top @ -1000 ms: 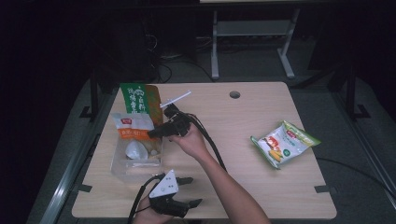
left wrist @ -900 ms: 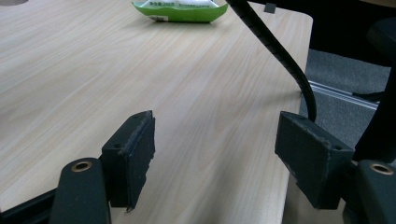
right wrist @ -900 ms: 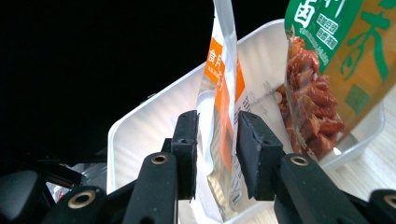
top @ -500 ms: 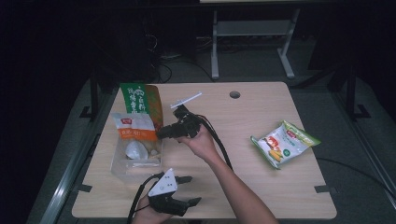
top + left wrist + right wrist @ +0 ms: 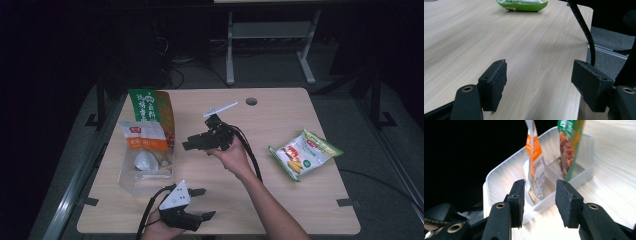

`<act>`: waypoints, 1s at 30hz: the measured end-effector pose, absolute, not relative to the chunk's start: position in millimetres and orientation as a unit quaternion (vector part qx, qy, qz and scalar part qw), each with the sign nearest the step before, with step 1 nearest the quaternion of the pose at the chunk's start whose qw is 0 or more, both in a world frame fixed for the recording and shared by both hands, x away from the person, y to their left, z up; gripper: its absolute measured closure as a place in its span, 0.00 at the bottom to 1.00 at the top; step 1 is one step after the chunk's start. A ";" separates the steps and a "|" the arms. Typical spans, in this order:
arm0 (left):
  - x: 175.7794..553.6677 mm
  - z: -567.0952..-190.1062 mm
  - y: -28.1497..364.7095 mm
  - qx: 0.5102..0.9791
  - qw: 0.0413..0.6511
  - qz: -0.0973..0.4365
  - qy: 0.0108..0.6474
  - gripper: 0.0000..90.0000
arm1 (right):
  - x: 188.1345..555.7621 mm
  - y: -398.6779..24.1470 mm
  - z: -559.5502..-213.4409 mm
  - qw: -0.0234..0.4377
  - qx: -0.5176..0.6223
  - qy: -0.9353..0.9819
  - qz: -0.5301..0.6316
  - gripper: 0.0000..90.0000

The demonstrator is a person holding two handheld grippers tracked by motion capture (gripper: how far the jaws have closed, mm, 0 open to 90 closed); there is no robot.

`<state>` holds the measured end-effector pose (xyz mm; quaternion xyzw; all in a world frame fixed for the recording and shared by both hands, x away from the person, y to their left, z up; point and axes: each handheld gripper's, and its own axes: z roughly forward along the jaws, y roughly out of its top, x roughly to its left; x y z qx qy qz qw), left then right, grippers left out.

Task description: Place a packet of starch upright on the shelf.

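A clear plastic bin [image 5: 131,176], rectangular with smooth, glossy walls, sits at the left of the pale wood-grain bench [image 5: 280,200]. Three soft packets stand in it: a tall green pouch [image 5: 148,106] with white characters too small to read at the far end, an orange-and-white sachet [image 5: 142,136] with a red label patch in front of it, and a small whitish crinkled packet [image 5: 144,161] nearest. In the right gripper view the sachet's back carries fine print that cannot be read.

The left gripper [image 5: 200,203] rests at the near edge, its matte black jaws spread wide with nothing between them.

The right gripper [image 5: 189,145] hangs just right of the bin, pointing at it; its jaws have just been opening and stand apart, empty, clear of the packets.

At the far right lies a flat, glossy green-and-white snack bag [image 5: 304,153] with a food picture, well apart from the bin.
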<state>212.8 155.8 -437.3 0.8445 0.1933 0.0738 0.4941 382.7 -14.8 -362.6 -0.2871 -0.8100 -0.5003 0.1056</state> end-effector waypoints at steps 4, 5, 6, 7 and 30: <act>212.4 -438.1 155.0 0.844 0.495 0.071 0.196 0.31 | 380.8 -29.3 -364.3 0.101 -0.297 -0.808 -0.499 0.64; 212.5 -438.2 154.9 0.844 0.494 0.072 0.195 0.31 | 380.2 -32.8 -364.8 0.099 -0.299 -0.808 -0.499 0.64; 212.7 -438.4 154.8 0.844 0.494 0.071 0.195 0.31 | 380.1 -36.3 -365.9 0.097 -0.300 -0.807 -0.499 0.64; 212.9 -438.5 154.8 0.845 0.493 0.072 0.195 0.31 | 379.7 -39.8 -366.2 0.098 -0.303 -0.807 -0.498 0.63; 215.9 -438.3 156.9 0.846 0.490 0.074 0.195 0.30 | 353.8 -123.4 -390.0 0.079 -0.351 -0.794 -0.490 0.57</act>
